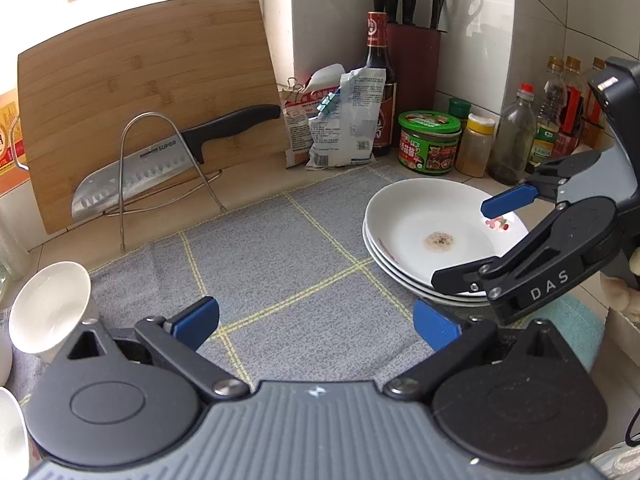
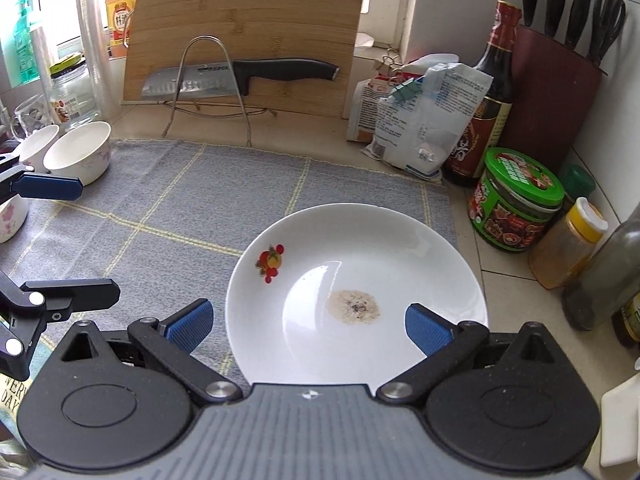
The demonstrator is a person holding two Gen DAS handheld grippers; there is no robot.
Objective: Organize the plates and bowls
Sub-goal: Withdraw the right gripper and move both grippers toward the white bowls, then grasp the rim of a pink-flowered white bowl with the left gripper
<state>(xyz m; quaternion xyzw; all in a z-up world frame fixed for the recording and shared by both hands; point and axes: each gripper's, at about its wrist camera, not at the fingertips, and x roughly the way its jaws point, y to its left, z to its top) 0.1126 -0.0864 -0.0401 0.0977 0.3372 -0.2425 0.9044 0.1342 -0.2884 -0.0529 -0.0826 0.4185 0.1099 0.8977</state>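
- Hovering above the stack of white plates point(image 2: 356, 280), the right tool point(image 2: 308, 326) has its jaws spread wide and grasps nothing; one blue pad hangs over the top plate's basin, the other beyond its left rim.
- The stack sits at the right edge of the grey checked cloth point(image 1: 288, 264), just beside the green-lidded jar point(image 2: 516, 200). At least three rims show in the left wrist view. The top plate carries a brownish residue patch near its centre and a fruit print by its rim.
- The left tool point(image 1: 316, 322) is likewise released and empty, poised over bare cloth left of the stack.
- White bowls point(image 2: 80, 152) stand at the cloth's far left corner, well apart from the plates; two are clear, with a third at the view's edge.
- Judgement: plates appear already gathered into one pile; the right tool seems positioned either for a rim grasp or following a release. Bowls look still unstacked.
- Risk: the cleaver point(image 1: 132, 180) on its wire rack behind the cloth warrants clearance.
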